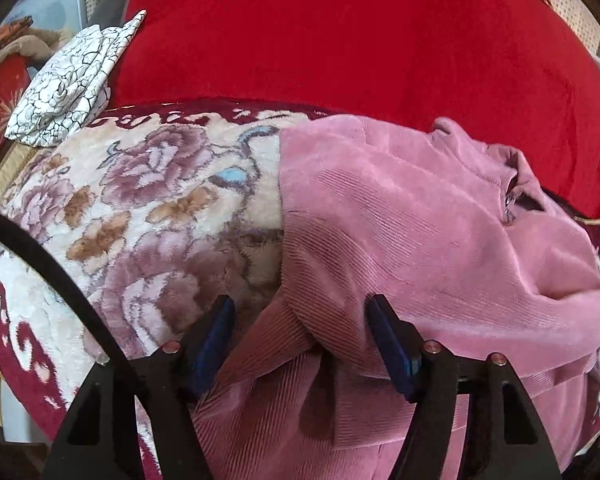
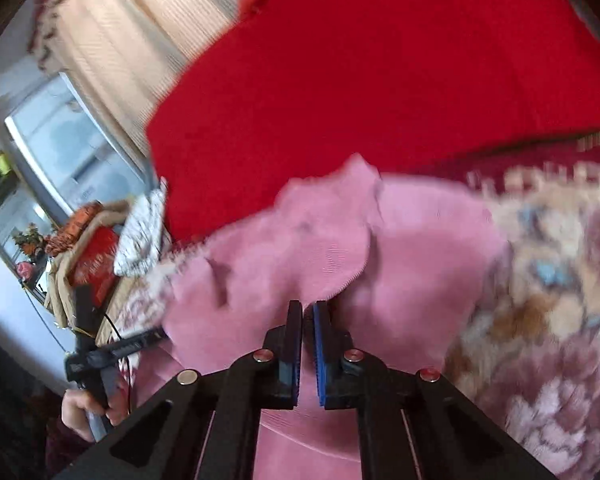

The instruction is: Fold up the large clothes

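Clenched right hand-held gripper (image 2: 307,309) blurs against pink garment (image 2: 412,232); left hand-held gripper (image 1: 300,312) gapes.

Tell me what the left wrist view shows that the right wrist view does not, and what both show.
Only the left wrist view shows the left gripper from behind, jaws wide apart over a ridge of the pink garment, and the garment's collar.

Only the right wrist view shows the right gripper, jaws nearly together at a fold of pink cloth, a hand holding the other gripper's handle, and a window.

Both show the pink garment, the floral blanket, the red cloth behind, and a white patterned cloth.
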Demonstrator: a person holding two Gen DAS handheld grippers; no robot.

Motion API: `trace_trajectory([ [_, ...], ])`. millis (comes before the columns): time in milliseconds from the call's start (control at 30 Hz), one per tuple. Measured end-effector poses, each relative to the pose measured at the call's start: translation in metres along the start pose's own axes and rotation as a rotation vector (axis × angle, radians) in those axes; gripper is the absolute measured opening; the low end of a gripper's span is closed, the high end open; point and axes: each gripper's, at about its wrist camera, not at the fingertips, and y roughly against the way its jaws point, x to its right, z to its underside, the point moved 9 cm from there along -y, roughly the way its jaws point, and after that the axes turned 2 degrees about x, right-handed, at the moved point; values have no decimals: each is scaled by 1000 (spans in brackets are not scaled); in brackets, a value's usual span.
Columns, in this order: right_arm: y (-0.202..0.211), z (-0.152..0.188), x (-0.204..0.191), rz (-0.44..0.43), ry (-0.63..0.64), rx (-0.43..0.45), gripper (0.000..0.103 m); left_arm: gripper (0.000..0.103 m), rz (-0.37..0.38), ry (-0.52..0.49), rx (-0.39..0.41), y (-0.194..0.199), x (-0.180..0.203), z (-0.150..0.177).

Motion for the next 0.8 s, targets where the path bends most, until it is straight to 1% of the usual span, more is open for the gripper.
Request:
trace_trajectory([
  [33,-4,2,8,0,-43,-32,11,70,1,1,1,0,0,-1],
  [67,-5,1,14,-12,-88,-44,11,70,6,8,3,1,0,-2],
  [100,-4,-2,17,-44,-128,-39,11,70,17,20,7,2,0,-3],
  [133,-1,-9,19,-76,-164,-14,12,70,31,34,14,3,0,-5],
  [167,2,-14,21,-86,-179,11,18,70,43,46,21,4,0,-7],
  [200,4,-20,22,-95,-188,33,43,70,60,59,34,6,1,-10],
  [233,4,-25,24,-107,-200,49,64,70,75,69,45,8,2,-12],
  [267,3,-28,27,-120,-223,63,93,70,91,79,56,10,2,-14],
  [333,3,-37,34,-160,-280,116,92,70,110,96,79,13,4,-18],
  [367,-3,-39,34,-185,-297,102,90,70,120,102,93,15,5,-20],
  [400,-10,-38,33,-203,-306,78,80,70,126,103,100,16,7,-21],
  [433,-22,-36,29,-229,-307,39,75,70,128,100,102,15,8,-22],
  [467,-30,-34,27,-229,-297,16,67,70,116,90,95,12,10,-21],
  [500,-38,-29,24,-207,-280,-6,55,70,100,80,83,8,11,-20],
  [533,-50,-22,17,-157,-235,-46,48,70,83,69,64,4,11,-17],
  [567,-54,-18,12,-130,-198,-57,35,70,60,58,38,-2,11,-13],
  [600,-56,-16,4,-112,-156,-54,18,70,37,49,10,-8,9,-8],
  [633,-54,-13,-9,-119,-115,-56,9,70,34,49,4,-10,8,-7],
  [667,-49,-13,-18,-109,-80,-41,9,70,40,51,9,-9,7,-8],
  [700,-40,-14,-26,-82,-33,-4,9,70,42,54,14,-6,6,-8],
  [733,-25,-17,-39,-49,42,66,9,70,38,58,25,-3,4,-9],
  [800,-3,-22,-54,0,128,155,9,70,23,60,54,3,0,-11],
])
